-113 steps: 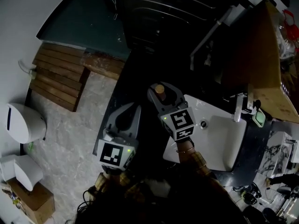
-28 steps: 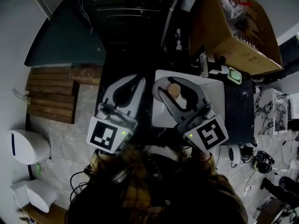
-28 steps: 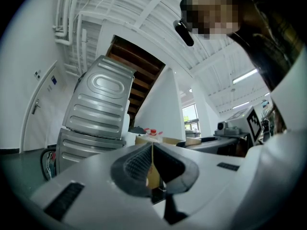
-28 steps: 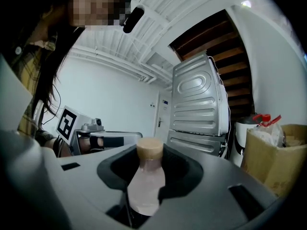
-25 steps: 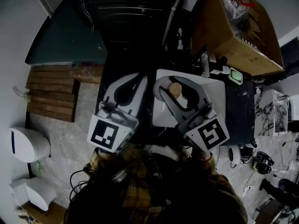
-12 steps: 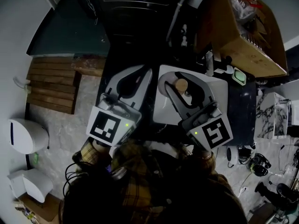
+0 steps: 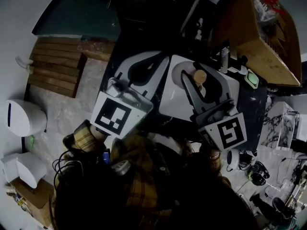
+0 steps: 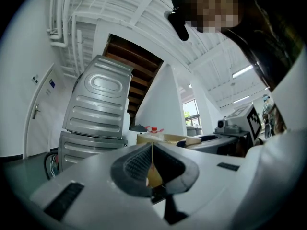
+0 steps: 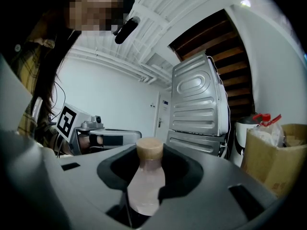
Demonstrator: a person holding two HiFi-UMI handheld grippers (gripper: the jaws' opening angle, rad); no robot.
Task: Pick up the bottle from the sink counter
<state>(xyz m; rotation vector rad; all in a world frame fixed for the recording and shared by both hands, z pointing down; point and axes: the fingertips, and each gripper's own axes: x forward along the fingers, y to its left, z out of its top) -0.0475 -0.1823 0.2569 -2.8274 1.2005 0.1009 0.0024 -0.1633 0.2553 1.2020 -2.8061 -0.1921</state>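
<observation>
While the right gripper (image 9: 149,169) clamps the pale pink, tan-capped plastic bottle (image 9: 145,188) upright between its jaws — the left gripper (image 8: 152,166) sits pressed together, empty.

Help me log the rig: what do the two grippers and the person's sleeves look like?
The left gripper is pale grey moulded plastic with curved jaws and dark ribbed pads; the right gripper is darker grey. The left cube and right cube bear black-and-white square markers. The person's sleeve is yellow-and-dark plaid.
</observation>
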